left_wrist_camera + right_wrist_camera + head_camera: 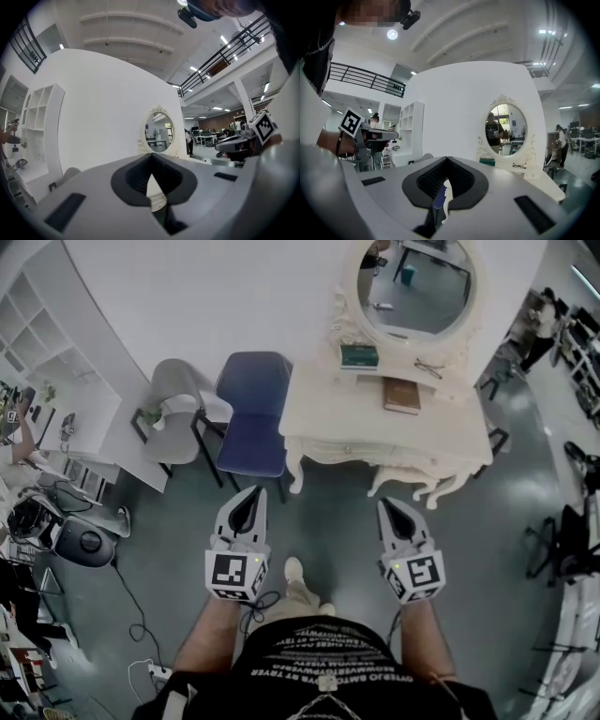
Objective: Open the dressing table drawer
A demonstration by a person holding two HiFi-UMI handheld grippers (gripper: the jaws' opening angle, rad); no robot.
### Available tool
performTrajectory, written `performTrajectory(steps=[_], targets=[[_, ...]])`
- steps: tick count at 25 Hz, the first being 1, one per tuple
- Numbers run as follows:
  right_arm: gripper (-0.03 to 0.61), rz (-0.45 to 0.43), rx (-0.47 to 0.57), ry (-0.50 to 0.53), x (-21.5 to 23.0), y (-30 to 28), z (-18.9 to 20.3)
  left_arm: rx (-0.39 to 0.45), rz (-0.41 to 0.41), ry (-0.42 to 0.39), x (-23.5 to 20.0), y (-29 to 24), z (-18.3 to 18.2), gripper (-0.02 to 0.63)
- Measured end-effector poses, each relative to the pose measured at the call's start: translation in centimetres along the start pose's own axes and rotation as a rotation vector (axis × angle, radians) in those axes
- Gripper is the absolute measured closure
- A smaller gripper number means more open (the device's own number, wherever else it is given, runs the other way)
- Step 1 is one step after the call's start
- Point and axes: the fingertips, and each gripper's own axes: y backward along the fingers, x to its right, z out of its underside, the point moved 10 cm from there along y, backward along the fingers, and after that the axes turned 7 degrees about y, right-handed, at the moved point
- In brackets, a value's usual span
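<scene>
**Approach only, drawer not touched**

Nothing done on the task yet, judging by the layout. Facing the cream-white carved dressing table (328, 404) with its oval mirror (417, 282), well apart from it across grey floor. Drawer (380, 456) set in the carved front apron just under the tabletop edge, apparently flush and closed; handle too small to make out. Left to do: close the gap, get onto the handle, pull out.

Left hand-held gripper (254, 493) and right hand-held gripper (386, 505) held out side by side in front of the body, roughly level, both aimed at the table. Both clenched on nothing, with pads meeting at the tips in each gripper view. Only the cream table leg and the dark blue padded chair (253, 413) visible through the slit behind the pads. Probably to be released before taking any handle.

On the tabletop: small green box (359, 355), brown book (401, 395), pair of glasses (429, 367), all back from the front edge.
</scene>
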Motion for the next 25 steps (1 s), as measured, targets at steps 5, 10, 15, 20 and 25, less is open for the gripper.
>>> performTrajectory(steps=[5, 10, 15, 20, 25], targets=[[0.575, 0.002, 0.005, 0.017, 0.2, -2.6, -1.1, 0.016, -0.012, -0.021, -2.1, -1.4, -0.7, 0.611], [0.575, 0.013, -0.015, -0.004, 0.6, -5.0, -0.8, 0.012, 0.005, -0.035, -3.5, -4.1, -0.8, 0.611], [0.575, 0.024, -0.027, -0.01, 1.4, -7.2, -0.9, -0.002, 0.031, -0.019, -4.6, -6.7, -0.9, 0.611], [0.575, 0.038, -0.034, -0.006, 2.3, -9.4, -1.3, 0.0, 0.041, -0.025, -5.9, -9.0, -1.3, 0.611], [0.575, 0.047, -0.036, -0.002, 2.7, -11.5, -1.4, -0.006, 0.051, 0.007, -7.1, -10.8, -1.4, 0.611]])
